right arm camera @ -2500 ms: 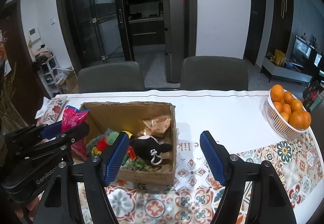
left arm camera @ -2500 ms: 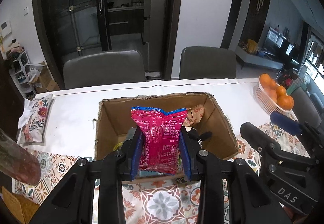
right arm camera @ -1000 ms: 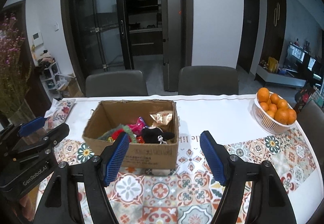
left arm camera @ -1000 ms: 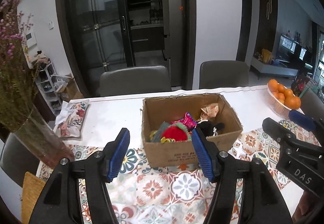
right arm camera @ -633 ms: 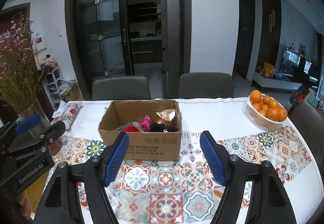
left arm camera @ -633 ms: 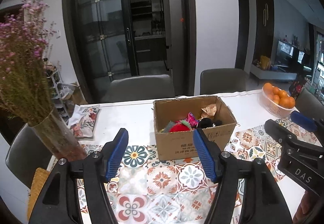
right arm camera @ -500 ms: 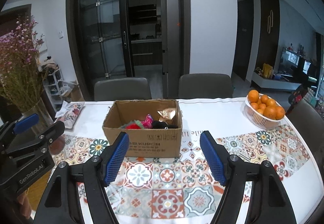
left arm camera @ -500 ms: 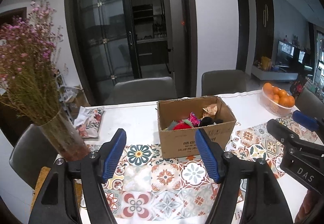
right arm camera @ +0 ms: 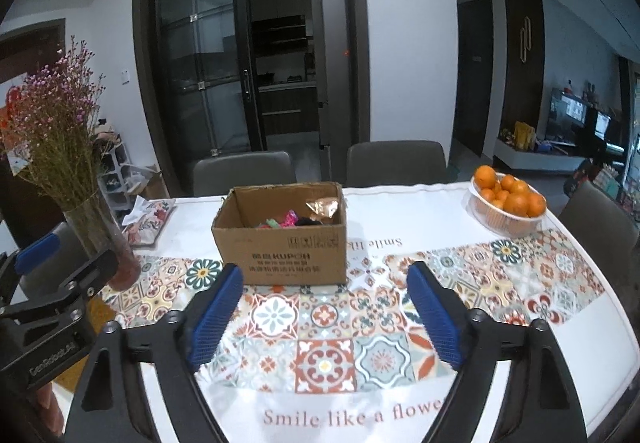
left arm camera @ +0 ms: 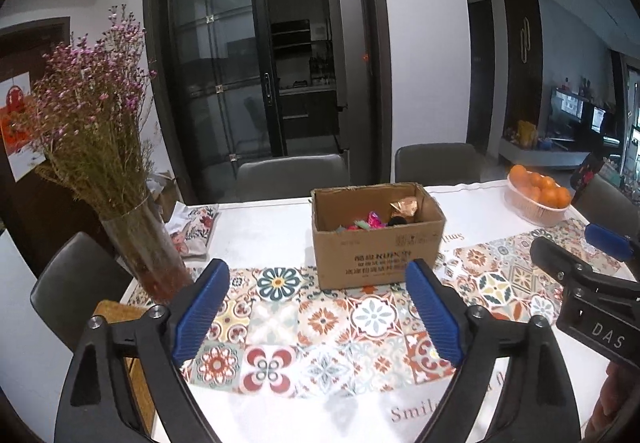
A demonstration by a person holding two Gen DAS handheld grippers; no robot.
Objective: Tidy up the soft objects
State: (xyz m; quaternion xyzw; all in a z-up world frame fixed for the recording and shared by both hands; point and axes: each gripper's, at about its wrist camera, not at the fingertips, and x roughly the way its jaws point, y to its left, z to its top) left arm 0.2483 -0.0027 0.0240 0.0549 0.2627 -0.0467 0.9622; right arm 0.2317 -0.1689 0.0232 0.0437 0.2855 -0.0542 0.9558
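Observation:
A brown cardboard box (left arm camera: 378, 255) (right arm camera: 280, 247) stands on the table's middle. Inside it I see a pink snack bag (left arm camera: 374, 219) (right arm camera: 289, 219), a gold foil bag (left arm camera: 404, 207) (right arm camera: 324, 207), a black plush toy (left arm camera: 396, 222) and other soft colourful items. My left gripper (left arm camera: 318, 307) is open and empty, well back from the box near the front edge. My right gripper (right arm camera: 326, 309) is open and empty too, in front of the box. Each gripper shows at the side of the other view.
A glass vase of dried pink flowers (left arm camera: 148, 243) (right arm camera: 100, 239) stands at the table's left. A floral pouch (left arm camera: 192, 229) lies behind it. A white basket of oranges (left arm camera: 536, 195) (right arm camera: 508, 207) sits at the far right. Grey chairs ring the table.
The left gripper let go of the pink snack bag into the box. Both grippers then pulled back and up, away from the box, and stay open.

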